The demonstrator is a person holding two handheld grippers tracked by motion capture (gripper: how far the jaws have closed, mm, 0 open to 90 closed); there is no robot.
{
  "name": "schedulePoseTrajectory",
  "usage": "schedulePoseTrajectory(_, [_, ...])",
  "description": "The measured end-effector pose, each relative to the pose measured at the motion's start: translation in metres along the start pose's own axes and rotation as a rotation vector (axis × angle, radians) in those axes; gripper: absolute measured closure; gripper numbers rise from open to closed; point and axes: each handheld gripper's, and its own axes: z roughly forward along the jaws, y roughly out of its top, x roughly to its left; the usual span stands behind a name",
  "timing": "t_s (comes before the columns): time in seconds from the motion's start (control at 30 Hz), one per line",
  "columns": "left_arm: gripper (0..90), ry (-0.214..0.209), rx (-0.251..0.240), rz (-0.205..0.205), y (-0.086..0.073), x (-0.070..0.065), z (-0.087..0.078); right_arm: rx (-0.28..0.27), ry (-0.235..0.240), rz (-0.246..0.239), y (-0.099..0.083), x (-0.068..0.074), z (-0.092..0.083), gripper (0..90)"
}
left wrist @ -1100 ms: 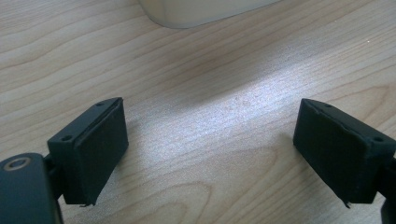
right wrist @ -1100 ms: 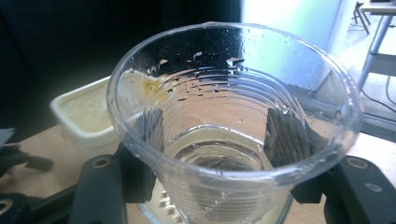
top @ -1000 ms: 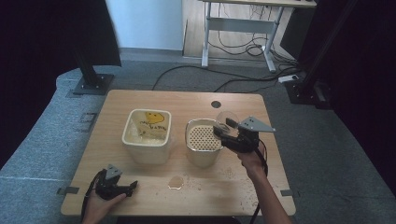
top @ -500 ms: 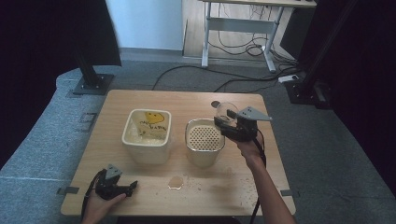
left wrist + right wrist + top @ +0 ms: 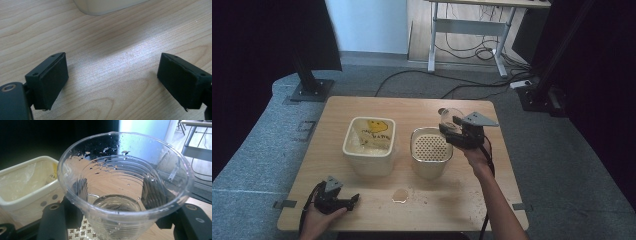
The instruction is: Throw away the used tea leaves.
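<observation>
Two grippers share the table (image 5: 362,107) unevenly. Our right gripper (image 5: 451,126) pinches a clear plastic cup (image 5: 125,187) between its jaws, held upright just behind the perforated strainer bin (image 5: 430,150), probably so the drops clinging inside stay in. Our left gripper (image 5: 113,82) rests at the near edge with its pads (image 5: 53,78) spread wide on bare wood, seemingly parked out of the way. The cream tub (image 5: 368,145), lined with a plastic bag, stands beside the strainer bin.

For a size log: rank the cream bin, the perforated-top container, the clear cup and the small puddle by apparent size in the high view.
1. Cream bin
2. Perforated-top container
3. Clear cup, partly hidden by the right tool, and puddle: look alike, left unranked.
</observation>
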Motion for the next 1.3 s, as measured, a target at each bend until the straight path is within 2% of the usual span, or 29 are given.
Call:
schedulePoseTrajectory(0.2, [9.3, 0.0, 0.0, 0.0, 0.0, 0.0, 0.0, 0.002, -0.023, -0.018, 0.005, -0.001, -0.005, 38.1])
schedulePoseTrajectory(0.53, [9.3, 0.0, 0.001, 0.002, 0.0, 0.0, 0.0, 0.041, -0.08, -0.138, 0.017, 0.005, -0.007, 38.2])
schedulePoseTrajectory(0.6, [9.2, 0.0, 0.001, 0.001, 0.0, 0.0, 0.0, 0.065, -0.111, -0.191, 0.018, 0.008, -0.004, 38.2])
schedulePoseTrajectory(0.7, [9.3, -0.001, 0.001, 0.001, 0.0, 0.0, 0.0, 0.102, -0.157, -0.297, 0.021, 0.014, 0.002, 38.1])
schedulePoseTrajectory(0.97, [9.1, -0.001, 0.001, 0.003, 0.0, 0.0, 0.0, 0.179, -0.23, -0.559, 0.022, 0.033, 0.011, 38.0])
schedulePoseTrajectory(1.13, [9.0, -0.003, 0.002, 0.003, 0.0, 0.0, 0.0, 0.217, -0.302, -0.764, 0.015, 0.044, 0.019, 38.0])
schedulePoseTrajectory(1.17, [9.0, -0.003, 0.002, 0.004, 0.0, 0.0, 0.0, 0.227, -0.311, -0.815, 0.013, 0.045, 0.021, 38.0])
schedulePoseTrajectory(1.2, [8.9, -0.003, 0.002, 0.005, 0.0, 0.0, 0.0, 0.231, -0.317, -0.84, 0.011, 0.046, 0.023, 38.0])
schedulePoseTrajectory(1.23, [8.8, -0.004, 0.002, 0.005, 0.0, 0.0, 0.0, 0.245, -0.328, -0.893, 0.009, 0.048, 0.025, 38.1])
schedulePoseTrajectory(1.3, [8.7, -0.005, 0.003, 0.006, 0.0, 0.0, 0.0, 0.257, -0.346, -0.969, 0.006, 0.05, 0.028, 38.0])
